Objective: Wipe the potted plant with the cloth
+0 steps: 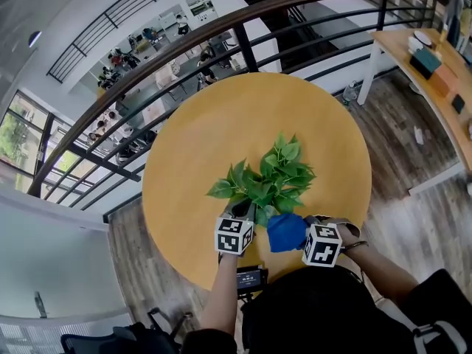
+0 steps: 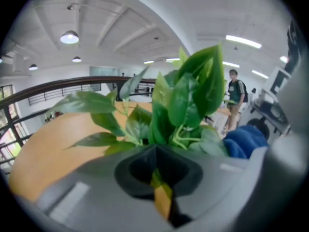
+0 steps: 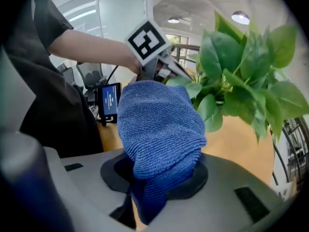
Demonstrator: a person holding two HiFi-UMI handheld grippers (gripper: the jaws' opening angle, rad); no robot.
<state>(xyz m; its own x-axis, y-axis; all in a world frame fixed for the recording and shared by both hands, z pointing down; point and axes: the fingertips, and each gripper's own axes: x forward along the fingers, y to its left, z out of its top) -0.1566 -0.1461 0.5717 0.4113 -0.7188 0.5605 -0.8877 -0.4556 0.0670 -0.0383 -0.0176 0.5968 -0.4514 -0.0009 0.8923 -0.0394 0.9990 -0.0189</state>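
Observation:
The potted plant (image 1: pixel 269 177), a bunch of broad green leaves, stands near the front of the round wooden table (image 1: pixel 214 124). My left gripper (image 1: pixel 243 212) is at the plant's near left side, its jaws shut on a yellow-green leaf (image 2: pixel 161 193) low in the plant (image 2: pixel 183 100). My right gripper (image 1: pixel 301 231) is shut on the bunched blue cloth (image 1: pixel 286 231), which sits just in front of the leaves. In the right gripper view the cloth (image 3: pixel 159 129) fills the middle, with the plant (image 3: pixel 241 81) to its right and the left gripper's marker cube (image 3: pixel 145 40) behind.
A small dark device with a lit screen (image 1: pixel 251 277) lies at the table's near edge. A dark railing (image 1: pixel 243 46) curves behind the table. A wooden desk (image 1: pixel 435 72) with boxes stands at the right. A person (image 2: pixel 236 93) stands far off.

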